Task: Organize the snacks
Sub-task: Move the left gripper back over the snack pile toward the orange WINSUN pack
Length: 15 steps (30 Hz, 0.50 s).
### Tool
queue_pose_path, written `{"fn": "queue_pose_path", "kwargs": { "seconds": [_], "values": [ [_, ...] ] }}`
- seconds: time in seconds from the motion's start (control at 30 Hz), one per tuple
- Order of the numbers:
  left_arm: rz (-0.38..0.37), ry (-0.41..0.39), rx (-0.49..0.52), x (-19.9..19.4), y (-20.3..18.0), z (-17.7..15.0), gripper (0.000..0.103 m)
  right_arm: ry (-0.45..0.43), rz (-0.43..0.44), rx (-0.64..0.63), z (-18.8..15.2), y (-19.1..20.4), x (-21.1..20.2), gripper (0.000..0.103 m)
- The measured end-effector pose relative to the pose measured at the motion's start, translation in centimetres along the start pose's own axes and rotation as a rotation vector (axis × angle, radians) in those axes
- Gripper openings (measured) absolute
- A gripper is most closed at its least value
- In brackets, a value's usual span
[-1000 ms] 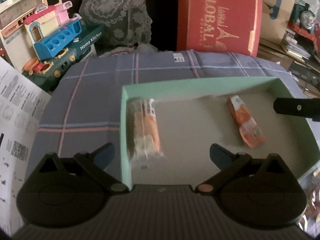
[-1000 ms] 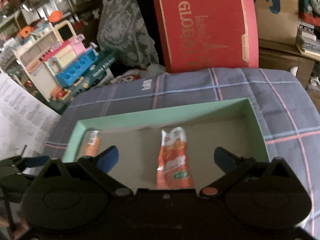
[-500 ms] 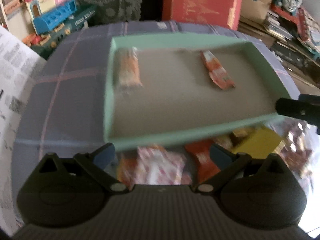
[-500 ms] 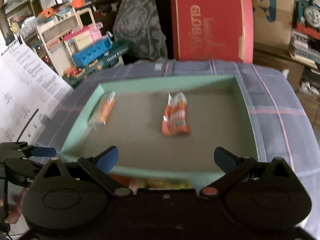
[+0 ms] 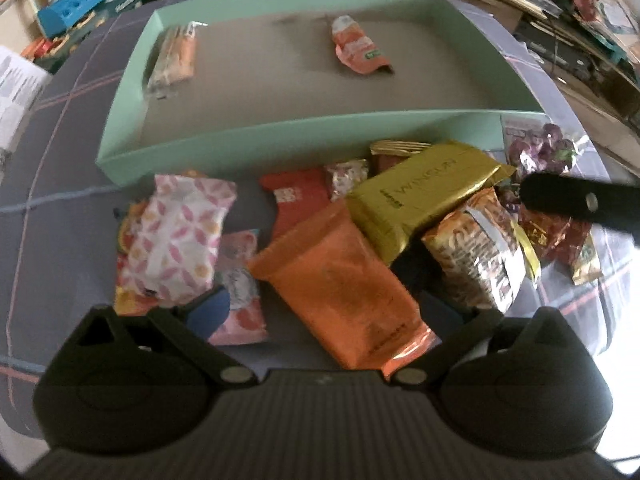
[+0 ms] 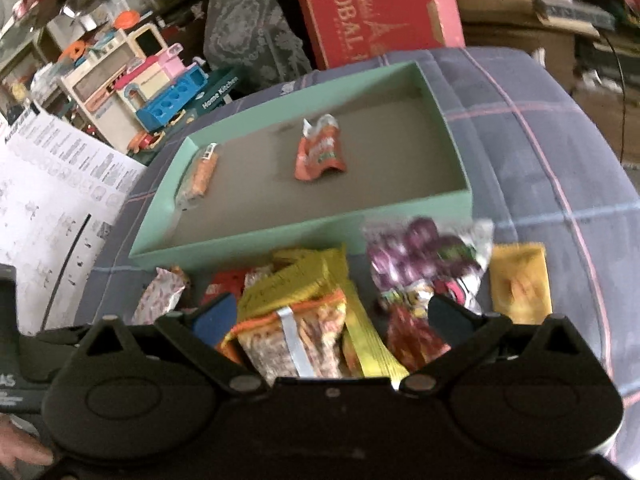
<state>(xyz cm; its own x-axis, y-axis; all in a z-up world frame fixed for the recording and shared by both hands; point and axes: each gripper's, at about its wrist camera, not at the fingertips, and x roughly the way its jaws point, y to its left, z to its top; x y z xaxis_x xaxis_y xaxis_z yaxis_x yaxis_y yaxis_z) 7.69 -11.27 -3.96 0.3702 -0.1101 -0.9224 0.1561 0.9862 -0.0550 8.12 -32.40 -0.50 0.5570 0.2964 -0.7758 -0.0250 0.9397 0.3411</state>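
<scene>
A mint green box [image 5: 280,148] [image 6: 304,236] lies on the plaid cloth and holds an orange bar [image 5: 176,60] [image 6: 202,174] at its left and an orange pouch [image 5: 358,48] [image 6: 320,156] in its middle. A pile of snacks lies in front of it: a large orange pack [image 5: 344,284], a gold pack [image 5: 420,192] [image 6: 296,284], a pink patterned pack [image 5: 180,236], a crinkled noodle pack [image 5: 480,252] [image 6: 296,340], a purple bag [image 6: 424,260]. My left gripper [image 5: 324,312] is open above the orange pack. My right gripper [image 6: 332,316] is open above the noodle pack.
A red GLOBAL box [image 6: 372,8], a toy kitchen set [image 6: 160,88] and a grey lace cushion [image 6: 252,40] stand behind the cloth. Printed paper sheets [image 6: 60,184] lie at the left. A yellow pack [image 6: 518,280] sits at the pile's right. Clutter fills the right side.
Both grippers have pulled back from over the box toward me. The snack pile in front of the box has come into view under both.
</scene>
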Motion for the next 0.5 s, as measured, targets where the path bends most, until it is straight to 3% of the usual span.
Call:
{"fn": "queue_pose_path", "kwargs": {
  "seconds": [0.1, 0.23, 0.43, 0.5],
  "values": [
    [0.037, -0.015, 0.022, 0.4, -0.8, 0.0, 0.103, -0.001, 0.021, 0.019, -1.0, -0.3, -0.2, 0.098],
    [0.106, -0.037, 0.125, 0.7, -1.5, -0.8, 0.103, -0.009, 0.035, -0.017, -2.1, 0.6, -0.3, 0.092],
    [0.095, -0.039, 0.144, 0.3, 0.0, -2.4, 0.103, 0.013, 0.033, -0.118, -3.0, 2.5, 0.7, 0.079],
    [0.089, -0.039, 0.124, 0.2, 0.7, -2.6, 0.103, 0.033, 0.02, -0.132, -3.3, 2.8, 1.4, 0.06]
  ]
}}
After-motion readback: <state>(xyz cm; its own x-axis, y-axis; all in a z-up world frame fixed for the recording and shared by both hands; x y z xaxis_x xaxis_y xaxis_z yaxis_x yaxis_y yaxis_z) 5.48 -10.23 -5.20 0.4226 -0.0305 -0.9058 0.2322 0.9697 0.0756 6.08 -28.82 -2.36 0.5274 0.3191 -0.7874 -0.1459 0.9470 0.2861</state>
